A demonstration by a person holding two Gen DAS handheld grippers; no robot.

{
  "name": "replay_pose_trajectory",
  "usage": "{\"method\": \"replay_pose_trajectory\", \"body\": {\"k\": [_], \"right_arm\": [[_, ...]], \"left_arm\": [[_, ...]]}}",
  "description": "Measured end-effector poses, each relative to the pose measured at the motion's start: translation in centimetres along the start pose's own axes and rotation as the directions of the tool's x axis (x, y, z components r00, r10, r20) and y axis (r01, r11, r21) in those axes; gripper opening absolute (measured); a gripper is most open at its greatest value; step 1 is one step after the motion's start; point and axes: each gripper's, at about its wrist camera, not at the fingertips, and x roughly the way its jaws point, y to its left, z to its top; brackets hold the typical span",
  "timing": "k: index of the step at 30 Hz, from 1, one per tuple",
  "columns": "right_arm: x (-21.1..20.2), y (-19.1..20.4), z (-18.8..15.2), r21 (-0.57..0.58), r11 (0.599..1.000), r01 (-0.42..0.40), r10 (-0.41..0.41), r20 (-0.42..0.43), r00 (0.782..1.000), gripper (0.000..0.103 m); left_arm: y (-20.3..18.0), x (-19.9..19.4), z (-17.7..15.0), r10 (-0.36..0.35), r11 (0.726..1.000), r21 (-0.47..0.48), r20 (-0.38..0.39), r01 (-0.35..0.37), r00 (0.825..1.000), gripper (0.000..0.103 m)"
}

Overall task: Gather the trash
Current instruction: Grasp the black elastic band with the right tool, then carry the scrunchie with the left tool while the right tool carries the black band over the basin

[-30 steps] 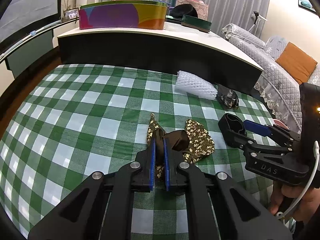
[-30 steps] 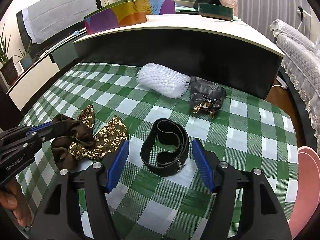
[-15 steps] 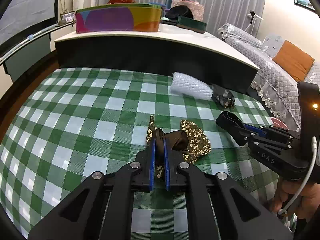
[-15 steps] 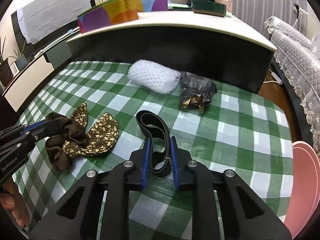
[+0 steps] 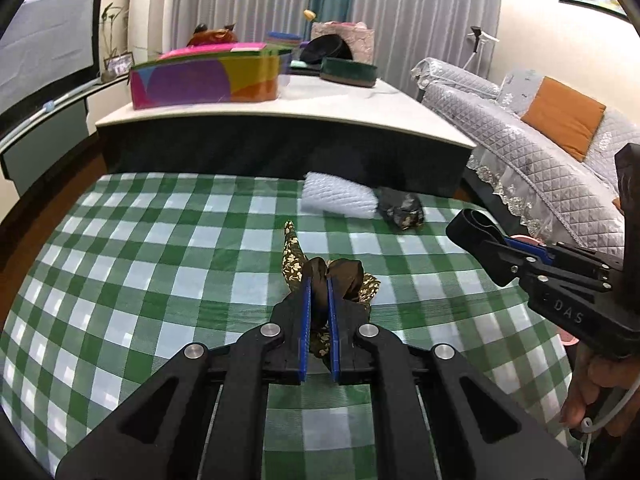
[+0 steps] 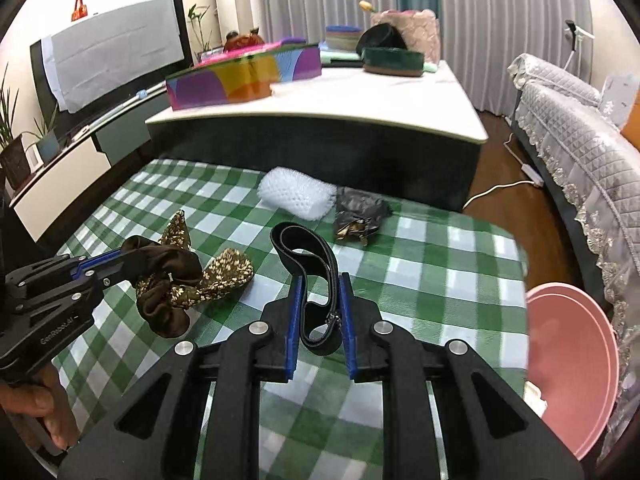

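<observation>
A: Where do we stand? The checked desk [image 6: 440, 248] carries everything, and the pink bin [image 6: 572, 364] waits off its right edge, near the right tool [image 6: 319, 312].

B: We have a piece in each hand. The right tool's jaws have just been closing, and they now pinch the black zipper band [image 6: 308, 264] — its far loop stands up past the blue pads. The left tool [image 5: 318, 304] is pressed together on the brown floral cloth [image 6: 176, 280], which hangs clear of the desk in the right wrist view, one tail drooping low.

A: So the step in hand is the carry to the bin?

B: We judge so. The band goes first, since the bin sits on its side. We should keep it lifted and level until the loop is well over the rim, then let the jaws spread — a springy loop may catch on a pad and drag back out.

A: And the cloth?

B: It is soft and bunched, so the grip looks safe, but the low tail could brush the desk. We lift before we cross.

A: What is left after that?

B: The white bubble wrap [image 6: 296, 192] and, touching its right end, the crumpled black wrapper [image 6: 360, 212], both at the desk's far edge.
</observation>
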Motion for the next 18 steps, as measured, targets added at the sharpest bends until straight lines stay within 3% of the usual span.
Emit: {"method": "replay_pose_trajectory", "body": {"k": [18], "right_arm": [[-7.3, -3.5, -0.4, 0.071, 0.994, 0.08, -0.086, 0.091, 0.992, 0.018]], "left_arm": [[-3.8, -3.7, 1.0, -0.087, 0.995, 0.06, 0.077, 0.082, 0.993, 0.008]]}}
